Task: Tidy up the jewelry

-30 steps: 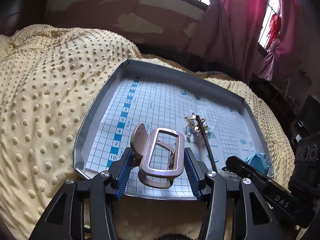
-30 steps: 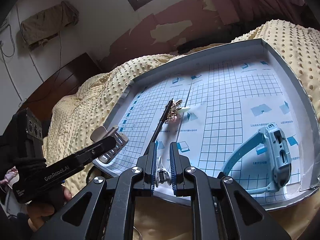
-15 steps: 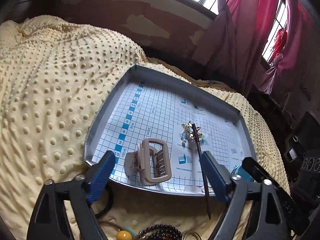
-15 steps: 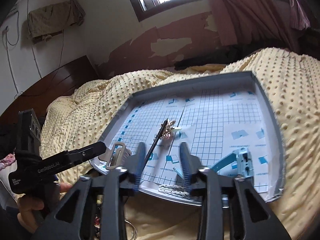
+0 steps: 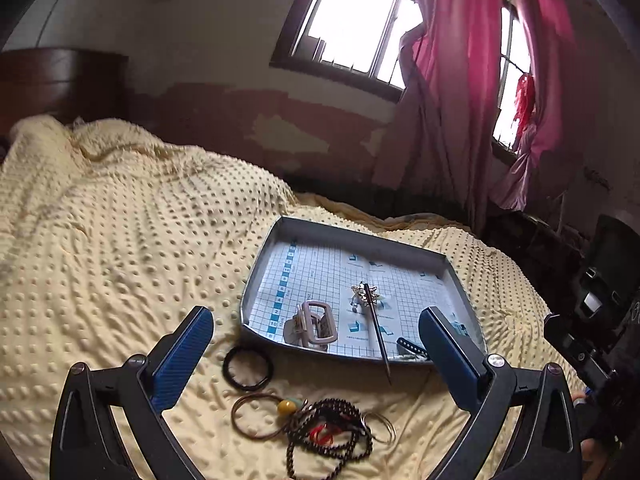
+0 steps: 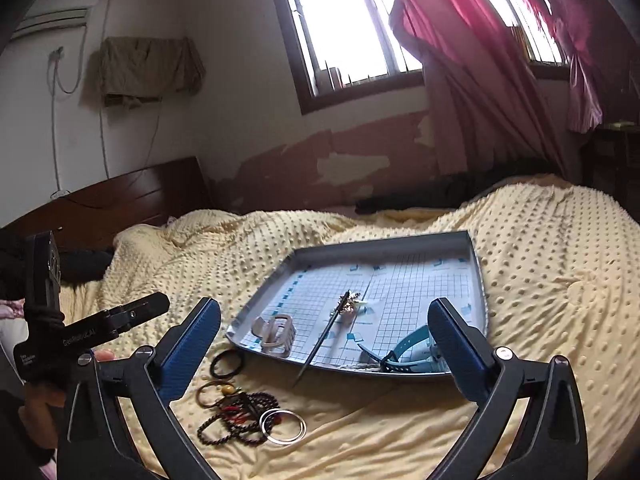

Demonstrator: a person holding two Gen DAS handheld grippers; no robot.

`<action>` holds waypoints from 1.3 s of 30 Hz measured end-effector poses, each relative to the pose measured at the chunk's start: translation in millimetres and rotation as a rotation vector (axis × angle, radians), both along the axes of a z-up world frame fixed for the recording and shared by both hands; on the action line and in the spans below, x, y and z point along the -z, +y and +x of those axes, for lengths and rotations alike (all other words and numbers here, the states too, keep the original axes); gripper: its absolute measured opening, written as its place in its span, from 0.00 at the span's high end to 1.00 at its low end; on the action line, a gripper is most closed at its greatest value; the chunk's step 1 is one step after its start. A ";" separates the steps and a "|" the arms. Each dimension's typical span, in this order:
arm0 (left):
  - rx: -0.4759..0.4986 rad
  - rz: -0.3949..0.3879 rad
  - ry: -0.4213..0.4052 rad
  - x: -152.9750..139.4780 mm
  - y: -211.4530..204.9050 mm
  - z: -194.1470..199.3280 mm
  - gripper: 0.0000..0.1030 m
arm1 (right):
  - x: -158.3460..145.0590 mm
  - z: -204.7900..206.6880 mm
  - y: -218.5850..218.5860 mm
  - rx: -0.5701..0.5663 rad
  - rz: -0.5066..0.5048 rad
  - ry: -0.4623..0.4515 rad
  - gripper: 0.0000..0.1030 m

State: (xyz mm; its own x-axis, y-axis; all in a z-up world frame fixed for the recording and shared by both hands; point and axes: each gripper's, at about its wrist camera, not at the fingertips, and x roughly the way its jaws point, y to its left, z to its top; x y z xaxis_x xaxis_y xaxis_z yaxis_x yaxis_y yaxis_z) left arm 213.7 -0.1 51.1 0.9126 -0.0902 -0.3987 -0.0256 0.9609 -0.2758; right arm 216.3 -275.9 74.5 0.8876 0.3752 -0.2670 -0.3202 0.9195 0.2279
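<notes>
hairpin (image 5: 375,325) long axis front-back in tray (image 5: 360,238), tip overhanging near rim; left gripper (image 5: 316,354), right gripper (image 6: 325,338) both spread, empty.

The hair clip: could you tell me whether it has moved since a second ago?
Yes. The hair clip, then held up between the left gripper's fingers, now lies in the tray's near left corner, released.

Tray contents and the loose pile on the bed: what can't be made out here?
- Blue watch: left wrist view, right finger covers it.
- Pale chain by the tray rim: right wrist view, too small.
- Bead pile: both views, tangled; pieces indistinguishable.
- Grid print: both views, too small.
</notes>
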 end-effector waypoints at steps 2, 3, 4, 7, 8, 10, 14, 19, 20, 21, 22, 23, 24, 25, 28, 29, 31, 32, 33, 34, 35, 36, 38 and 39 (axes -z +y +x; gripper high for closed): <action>0.002 0.021 -0.021 -6.1 -2.5 -19.9 0.00 | -3.2 -16.9 -0.9 0.008 -0.022 -0.021 0.01; 0.001 0.031 -0.031 -8.3 -3.8 -28.4 0.00 | -3.9 -25.0 -1.0 0.013 -0.032 -0.028 0.01; 0.001 0.037 -0.039 -9.9 -5.0 -35.7 0.00 | -4.3 -32.6 -1.2 0.015 -0.038 -0.032 0.01; 0.014 0.053 -0.070 -12.9 -11.5 -62.9 0.00 | -3.4 -56.3 -4.6 0.033 -0.031 -0.036 0.01; 0.016 0.057 -0.075 -12.9 -14.3 -70.2 0.00 | -2.2 -62.8 -4.7 0.034 -0.028 -0.034 0.01; 0.023 0.060 -0.083 -11.3 -19.4 -85.0 0.00 | 0.7 -77.9 -3.7 0.034 -0.039 -0.034 0.01; 0.031 0.090 -0.092 -1.5 -27.3 -113.0 0.00 | 8.4 -102.8 2.0 0.046 -0.082 -0.030 0.01; 0.031 0.122 -0.066 14.1 -29.0 -136.8 0.00 | 18.7 -124.8 8.8 0.043 -0.124 -0.010 0.01; 0.033 0.130 -0.059 17.1 -28.6 -140.0 0.00 | 20.4 -128.4 9.5 0.042 -0.128 -0.004 0.01; 0.031 0.144 -0.052 20.3 -28.1 -143.7 0.00 | 21.4 -128.5 10.0 0.037 -0.130 0.005 0.01; 0.029 0.154 -0.048 23.0 -27.2 -147.7 0.00 | 22.8 -130.2 10.8 0.035 -0.134 0.015 0.01; 0.027 0.161 -0.045 25.8 -26.1 -150.2 0.00 | 24.6 -131.7 11.6 0.037 -0.139 0.025 0.01; 0.026 0.167 -0.041 29.0 -24.4 -153.5 0.00 | 26.3 -132.7 12.7 0.041 -0.145 0.034 0.01; 0.027 0.174 -0.033 32.4 -23.0 -156.0 0.00 | 27.9 -133.7 13.6 0.041 -0.149 0.042 0.01; 0.022 0.190 -0.007 41.1 -20.2 -159.4 0.00 | 33.2 -135.5 15.9 0.033 -0.157 0.071 0.01; 0.019 0.192 0.002 43.0 -18.9 -160.0 0.00 | 35.4 -135.9 18.0 0.034 -0.165 0.084 0.01; 0.016 0.188 0.023 47.8 -16.1 -160.7 0.00 | 39.4 -135.0 20.0 0.033 -0.173 0.109 0.01; 0.019 0.185 0.037 49.8 -14.7 -159.8 0.00 | 41.4 -134.4 20.7 0.030 -0.175 0.124 0.01; 0.021 0.184 0.047 51.3 -14.1 -158.6 0.00 | 44.0 -133.3 21.5 0.029 -0.177 0.140 0.01; 0.027 0.184 0.061 53.2 -13.1 -156.8 0.00 | 46.1 -132.1 21.9 0.030 -0.180 0.153 0.01; 0.037 0.184 0.075 55.4 -12.0 -153.7 0.00 | 48.9 -130.7 22.3 0.032 -0.183 0.167 0.01; 0.048 0.185 0.087 58.0 -11.6 -150.6 0.00 | 51.6 -129.3 23.1 0.036 -0.185 0.179 0.01; 0.070 0.197 0.122 62.3 -11.1 -140.3 0.00 | 57.9 -124.3 25.5 0.039 -0.192 0.212 0.01; 0.067 0.202 0.136 63.9 -10.9 -135.4 0.00 | 61.3 -120.7 27.2 0.034 -0.200 0.229 0.01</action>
State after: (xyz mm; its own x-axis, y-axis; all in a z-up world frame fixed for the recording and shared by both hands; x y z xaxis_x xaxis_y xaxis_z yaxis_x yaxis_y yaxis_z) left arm 78.3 -10.9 -12.8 0.8442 -0.0549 -0.5331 0.0167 0.9969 -0.0762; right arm 95.5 -248.7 13.2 0.8073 0.2660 -0.5268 -0.2493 0.9628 0.1041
